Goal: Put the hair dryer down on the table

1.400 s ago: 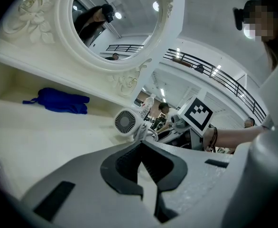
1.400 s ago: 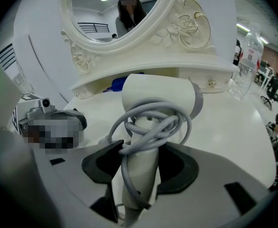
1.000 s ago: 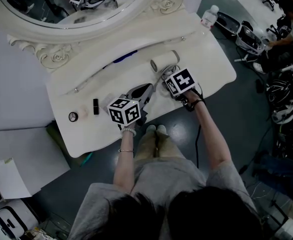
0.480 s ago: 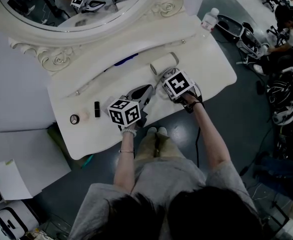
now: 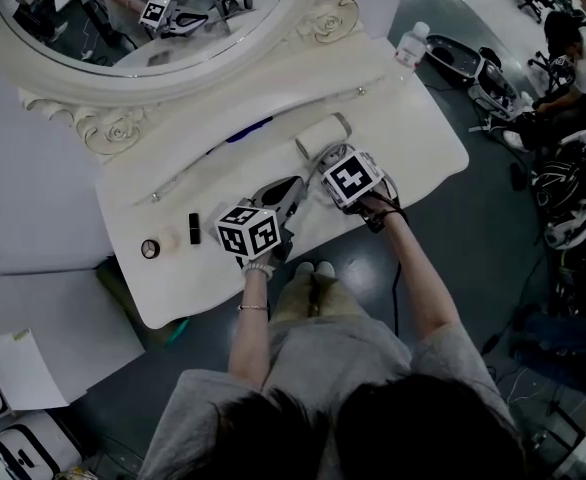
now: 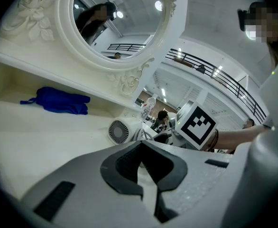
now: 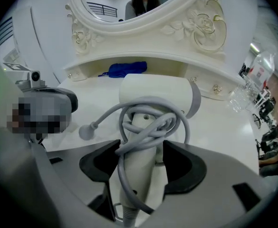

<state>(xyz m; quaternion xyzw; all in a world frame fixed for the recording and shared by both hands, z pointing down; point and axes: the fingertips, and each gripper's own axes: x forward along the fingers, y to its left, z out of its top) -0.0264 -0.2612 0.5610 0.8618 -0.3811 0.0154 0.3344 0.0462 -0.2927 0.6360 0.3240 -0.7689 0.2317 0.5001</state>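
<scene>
A white dressing table [image 5: 413,138] with an oval mirror [image 5: 123,28] is standing on dark floor [image 5: 473,258]. The hair dryer [image 7: 153,96] is lying there, its handle loose between the right gripper's [image 7: 140,151] jaws, which have just been opening. The left gripper [image 6: 140,148] is hovering clenched, empty.

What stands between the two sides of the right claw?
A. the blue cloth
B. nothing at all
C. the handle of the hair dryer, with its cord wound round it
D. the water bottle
C: the right gripper view shows the handle of the hair dryer, with the grey cord looped round it, between the jaws of the right claw, which have just been opening.
</scene>
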